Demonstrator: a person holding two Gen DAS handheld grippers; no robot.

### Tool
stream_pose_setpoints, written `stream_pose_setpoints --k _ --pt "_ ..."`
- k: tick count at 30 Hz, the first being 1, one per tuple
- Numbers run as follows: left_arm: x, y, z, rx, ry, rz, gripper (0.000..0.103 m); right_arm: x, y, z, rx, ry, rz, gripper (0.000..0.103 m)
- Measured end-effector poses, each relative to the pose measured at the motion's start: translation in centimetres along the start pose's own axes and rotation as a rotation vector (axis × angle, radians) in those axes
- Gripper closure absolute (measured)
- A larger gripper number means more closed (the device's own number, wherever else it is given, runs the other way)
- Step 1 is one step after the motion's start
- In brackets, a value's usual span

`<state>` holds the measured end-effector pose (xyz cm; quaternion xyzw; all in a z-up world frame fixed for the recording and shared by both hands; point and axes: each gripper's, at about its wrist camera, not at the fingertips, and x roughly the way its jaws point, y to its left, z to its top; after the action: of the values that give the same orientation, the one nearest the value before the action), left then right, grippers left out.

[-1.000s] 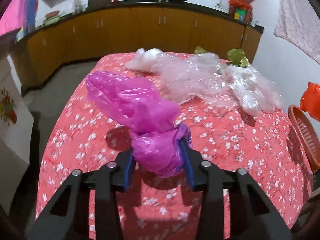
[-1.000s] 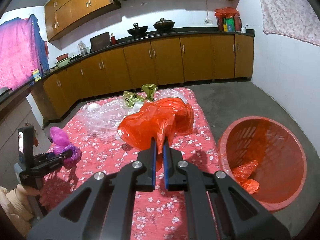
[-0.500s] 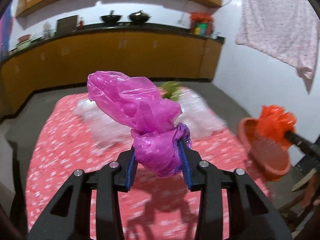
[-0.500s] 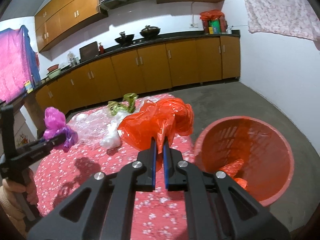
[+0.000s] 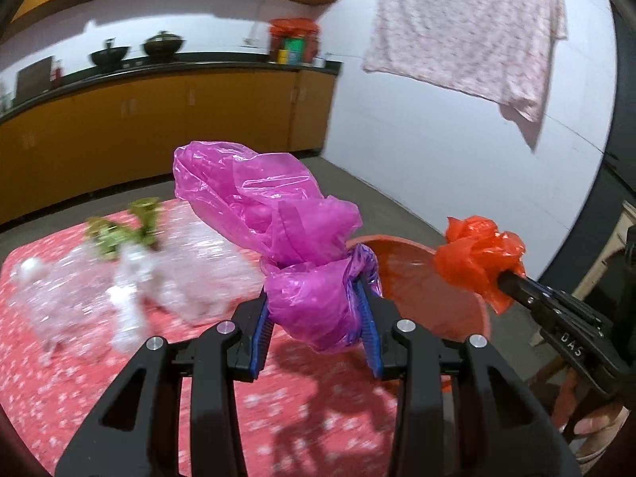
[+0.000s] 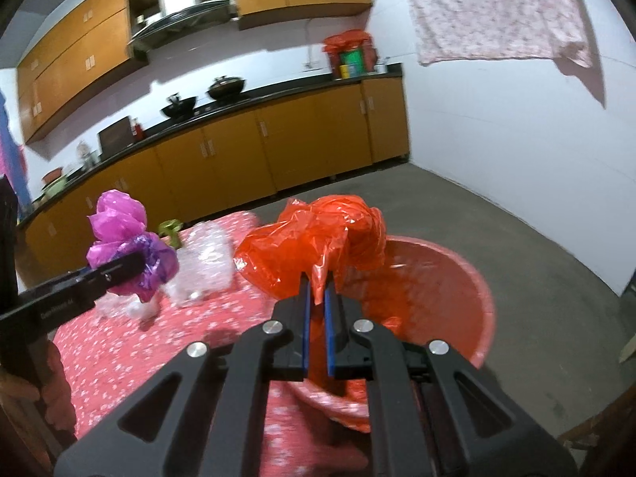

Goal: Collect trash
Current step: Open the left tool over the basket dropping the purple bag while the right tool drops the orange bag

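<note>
The left gripper (image 5: 316,310) is pinching a crumpled magenta plastic bag (image 5: 274,230) between its blue pads, and the bag is bulging out above the jaws. This bag is hanging in the air over the table with the red flowered cloth (image 5: 59,377). The right gripper (image 6: 317,298) is nearly pressed together and is clamping a thin fold of an orange plastic bag (image 6: 318,234); the rest of this bag is puffing up above the fingers.

Just behind and below the orange bag, the red plastic basket (image 6: 457,278) is standing beside the right edge of the table, with some orange plastic lying inside it. In the left wrist view the same basket (image 5: 413,274) is showing between the two held bags, partly hidden by the magenta one.

On the table, farther away, crumpled clear plastic wrap (image 5: 131,282) is lying in a loose heap, blurred in this view, and a green wrapper (image 5: 119,230) is lying at its far side. Beyond the table, wooden cabinets (image 6: 278,147) are running along the wall, and a pale patterned cloth (image 5: 469,28) is hanging on the white wall at the right.
</note>
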<state>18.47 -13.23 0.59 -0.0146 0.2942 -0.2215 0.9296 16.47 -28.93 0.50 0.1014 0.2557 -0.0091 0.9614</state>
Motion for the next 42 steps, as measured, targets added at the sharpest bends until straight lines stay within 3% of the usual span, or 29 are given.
stream_pose_setpoints --k 10,20,24,27,34,39,42 --pt "5.2 -4.2 0.7 0.066 0.067 -0.102 0.063 1.5 -4.3 -0.1 0.051 0.003 -0.059 0.096" --pt "7.7 -5.4 0.3 0.08 0.113 -0.146 0.061 3.2 -6.5 0.4 0.103 0.012 -0.074 0.096" --pt "8.5 -6.1 0.4 0.08 0.121 -0.148 0.055 3.8 -6.9 0.9 0.125 0.005 -0.06 0.091" --pt "9.0 -6.0 0.3 0.07 0.132 -0.146 0.045 4.2 -7.1 1.4 0.144 0.001 -0.036 0.09" --pt "9.4 -4.8 -0.2 0.022 0.153 -0.139 0.025 4.1 -7.5 1.3 0.158 -0.009 -0.057 0.068" --pt "7.7 -3.1 -0.6 0.01 0.103 -0.051 0.008 2.3 -7.8 0.7 0.135 -0.105 -0.204 0.011" --pt "6.1 -2.2 -1.3 0.029 0.07 0.025 0.004 1.5 -7.3 0.5 0.088 -0.164 -0.303 0.004"
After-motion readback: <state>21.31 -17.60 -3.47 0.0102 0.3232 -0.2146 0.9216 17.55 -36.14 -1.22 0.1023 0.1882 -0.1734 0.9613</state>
